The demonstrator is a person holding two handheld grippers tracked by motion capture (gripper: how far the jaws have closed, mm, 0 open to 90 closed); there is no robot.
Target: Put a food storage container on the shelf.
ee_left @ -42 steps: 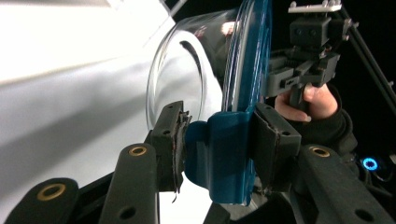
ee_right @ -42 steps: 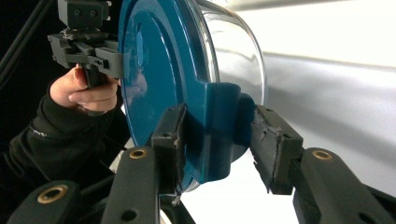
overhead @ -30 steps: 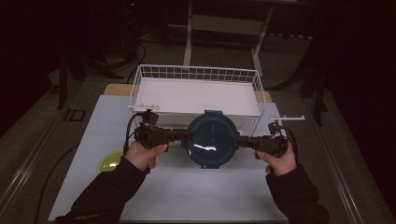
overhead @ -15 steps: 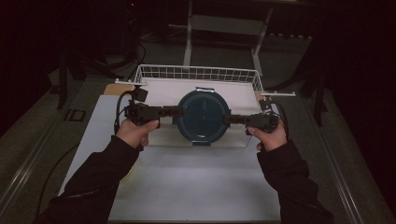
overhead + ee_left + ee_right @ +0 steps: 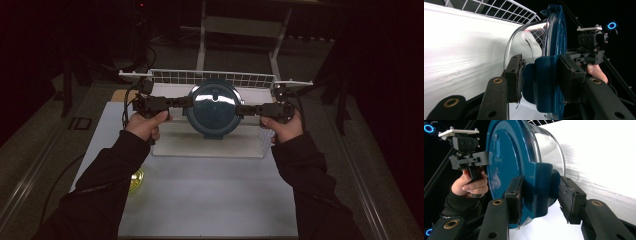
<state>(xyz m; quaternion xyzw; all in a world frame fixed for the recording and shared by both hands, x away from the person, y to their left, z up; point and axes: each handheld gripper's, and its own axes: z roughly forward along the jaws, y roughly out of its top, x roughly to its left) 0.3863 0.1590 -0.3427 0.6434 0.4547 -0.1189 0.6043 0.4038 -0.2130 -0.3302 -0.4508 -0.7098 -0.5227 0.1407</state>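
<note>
Left gripper (image 5: 181, 102) pinches the left side tab of the blue-lidded clear container (image 5: 214, 108), jaws pressed on the tab from both faces; the right gripper (image 5: 244, 109) pinches the opposite tab the same way. Container hangs between the two grippers, clear of the surface, lid up, over the white wire basket (image 5: 260, 80) that stands just beyond and below them. A yellow-green object (image 5: 136, 181) lies on the table (image 5: 210, 200), well behind the left gripper, beside the person's left sleeve (image 5: 100, 185).

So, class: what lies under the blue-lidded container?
The container hangs between both grippers, above the wire basket and its white floor. The floor directly under it is covered in the high view.
</note>
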